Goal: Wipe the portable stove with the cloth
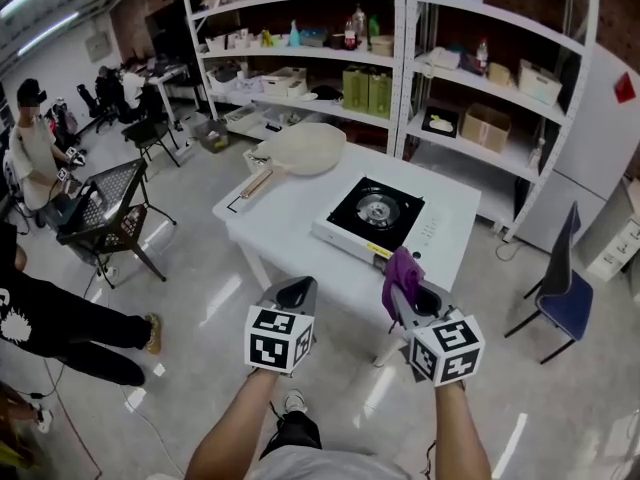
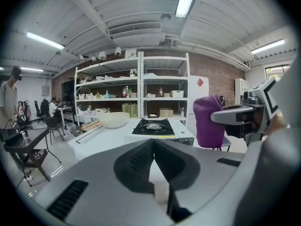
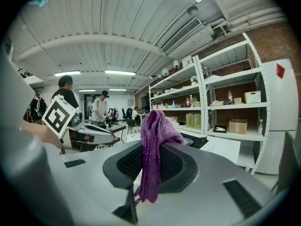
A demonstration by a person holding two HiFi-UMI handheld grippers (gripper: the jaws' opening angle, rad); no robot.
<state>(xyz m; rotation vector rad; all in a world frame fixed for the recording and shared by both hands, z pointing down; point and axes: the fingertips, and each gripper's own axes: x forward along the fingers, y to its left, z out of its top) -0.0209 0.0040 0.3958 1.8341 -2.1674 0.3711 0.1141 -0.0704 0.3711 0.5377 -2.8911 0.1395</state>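
- Forearms at the lower centre of the head view carry the two tools. The left gripper point(image 1: 298, 290) has its jaws together on nothing. The right gripper point(image 1: 418, 298) pinches the purple cloth point(image 1: 401, 274), which is bunched above its jaws. Both are short of the white desk point(image 1: 285, 213).
- Head view, target: the portable stove point(image 1: 372, 214) sits toward the desk's right end, just above the cloth in the frame.
- Head view, surroundings: a pale round pan point(image 1: 303, 148) lies at the desk's upper left corner, well apart from the portable stove. A blue chair point(image 1: 562, 286) stands at right, a black wire cart point(image 1: 104, 200) at left, and shelving point(image 1: 400, 58) runs across the top. Nothing lies between cloth and portable stove.
- Left gripper view: the jaws meet at centre, empty. The portable stove point(image 2: 153, 126) is at mid-frame beyond them, and the cloth point(image 2: 209, 122) is at right.
- Right gripper view: the jaws clamp the cloth point(image 3: 153, 149) at centre, with a tail hanging below them. The left gripper point(image 3: 96, 132) appears at left.
- Step in hand (judged): this is the approach, and wiping has not begun. The bunched cloth should be pressed flat on the top plate and swept round the burner ring. The free left gripper could steady the casing against sliding.
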